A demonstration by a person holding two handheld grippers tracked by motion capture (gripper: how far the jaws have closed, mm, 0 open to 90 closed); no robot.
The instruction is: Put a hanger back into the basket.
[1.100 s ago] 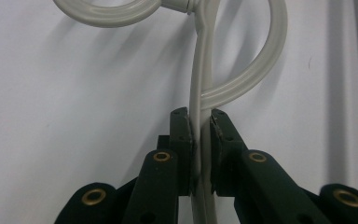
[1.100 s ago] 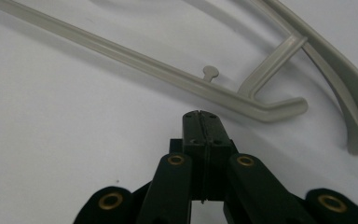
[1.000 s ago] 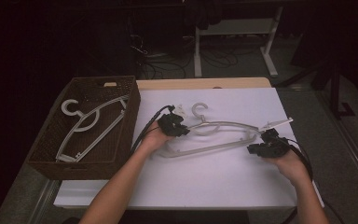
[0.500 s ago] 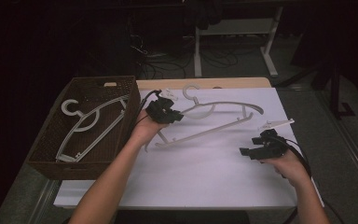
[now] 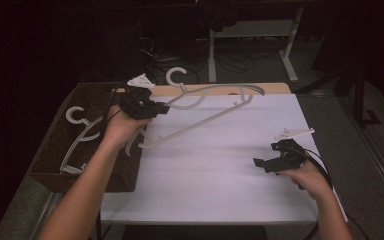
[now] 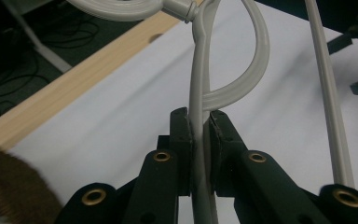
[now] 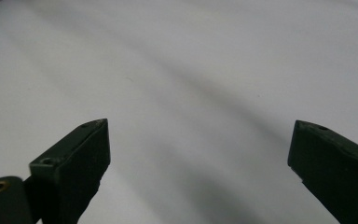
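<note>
Over the basket [image 5: 50,165], the hanger [image 5: 215,112] has risen leftward.

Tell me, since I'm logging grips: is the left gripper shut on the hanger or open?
Shut. The left gripper's jaws press both sides of the grey plastic hanger's bar, holding it lifted above the white table.

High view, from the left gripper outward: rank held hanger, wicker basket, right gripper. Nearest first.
1. The grey hanger: clamped in the left gripper, reaching right across the white table.
2. The wicker basket: just below and left of that gripper, at the table's left edge.
3. The right gripper: far right, low over the table.
</note>
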